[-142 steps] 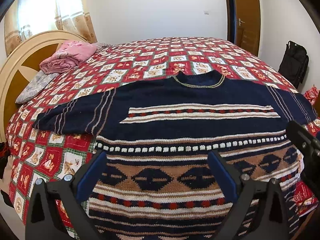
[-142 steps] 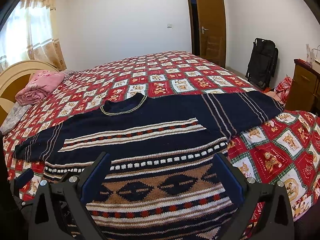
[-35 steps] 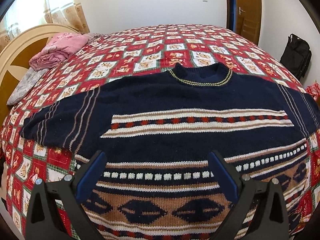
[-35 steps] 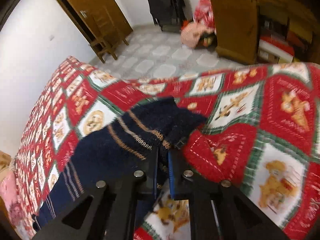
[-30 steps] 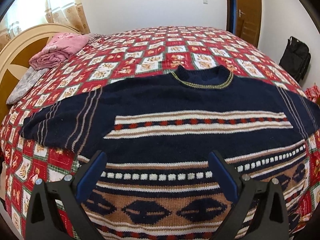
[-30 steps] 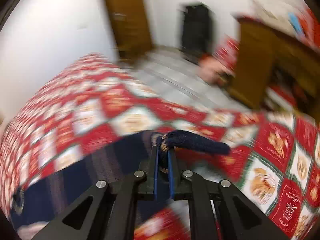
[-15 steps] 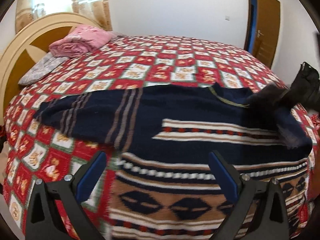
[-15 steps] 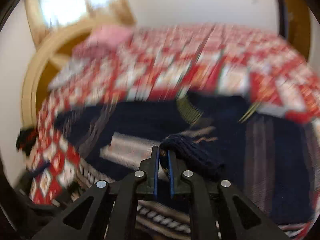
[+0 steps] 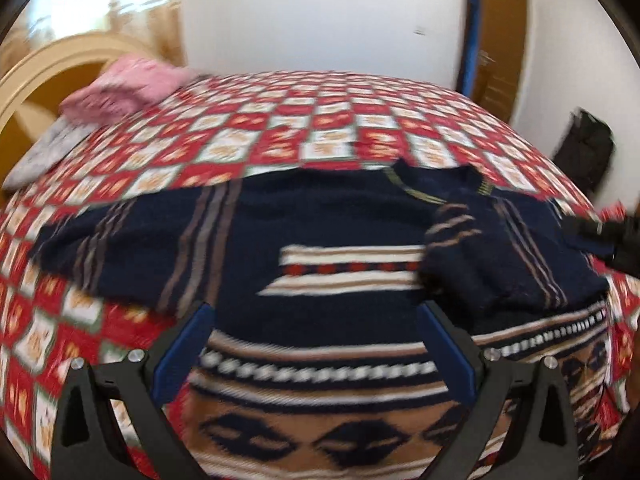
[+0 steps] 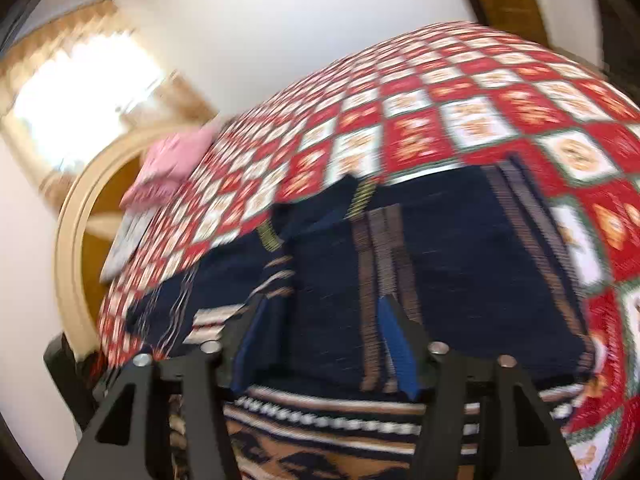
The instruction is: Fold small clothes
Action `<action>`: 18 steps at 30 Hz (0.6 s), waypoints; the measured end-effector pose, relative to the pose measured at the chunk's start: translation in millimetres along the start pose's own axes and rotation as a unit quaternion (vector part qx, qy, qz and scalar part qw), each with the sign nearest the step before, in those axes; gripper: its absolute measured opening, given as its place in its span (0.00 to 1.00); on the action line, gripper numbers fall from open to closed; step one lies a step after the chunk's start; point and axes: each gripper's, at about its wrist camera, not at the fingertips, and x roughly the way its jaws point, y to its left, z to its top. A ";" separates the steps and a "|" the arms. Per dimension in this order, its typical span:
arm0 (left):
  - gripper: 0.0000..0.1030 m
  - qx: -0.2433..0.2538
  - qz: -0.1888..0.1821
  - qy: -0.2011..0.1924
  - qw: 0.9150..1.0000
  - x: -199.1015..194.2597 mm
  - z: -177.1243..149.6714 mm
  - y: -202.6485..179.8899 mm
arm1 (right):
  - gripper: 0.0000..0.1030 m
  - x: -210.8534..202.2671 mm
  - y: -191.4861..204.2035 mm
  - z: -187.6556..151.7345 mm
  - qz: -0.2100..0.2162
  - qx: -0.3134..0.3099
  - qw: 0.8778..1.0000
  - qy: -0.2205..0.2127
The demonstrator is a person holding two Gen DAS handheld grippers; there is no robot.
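A navy knitted sweater (image 9: pixel 320 216) with tan, white and red bands lies flat on the quilted bed. Its right sleeve (image 9: pixel 500 256) is folded inward and rests across the chest below the collar (image 9: pixel 432 188). My left gripper (image 9: pixel 316 344) hovers open over the lower patterned band with nothing between its blue pads (image 9: pixel 184 348). In the right wrist view my right gripper (image 10: pixel 322 340) hangs just above the folded sleeve (image 10: pixel 440 260). Its jaws are opening, and the cloth lies under them, not pinched. The right gripper's dark body (image 9: pixel 616 240) shows at the right edge of the left wrist view.
A red, white and green patchwork quilt (image 9: pixel 328 120) covers the bed. Folded pink clothes (image 9: pixel 124 88) and a grey pillow (image 9: pixel 40 148) lie by the curved headboard (image 9: pixel 40 68). A wooden door (image 9: pixel 504 40) and a black bag (image 9: pixel 584 152) stand beyond the bed's right side.
My right gripper carried the sleeve cuff from the bed's right side over the chest, then parted its jaws and let it go. My left gripper drifted slightly left.
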 end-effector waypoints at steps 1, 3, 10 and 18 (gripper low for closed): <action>1.00 0.019 -0.013 0.000 1.000 3.8 1.5 -11.4 | 0.58 -0.1 -5.9 -0.1 -0.005 0.004 1.000 -0.003; 1.00 0.067 -0.027 0.012 0.997 14.0 1.3 -35.0 | 0.58 10.0 -13.0 -4.7 -0.022 -0.001 1.000 0.009; 1.00 0.187 0.005 0.010 0.982 33.4 -12.5 -89.1 | 0.58 25.7 -36.8 -22.0 -0.084 -0.021 0.996 0.002; 1.00 0.104 0.069 -0.003 0.992 63.4 67.2 -66.8 | 0.58 17.5 -56.6 -25.7 -0.040 0.005 0.999 0.000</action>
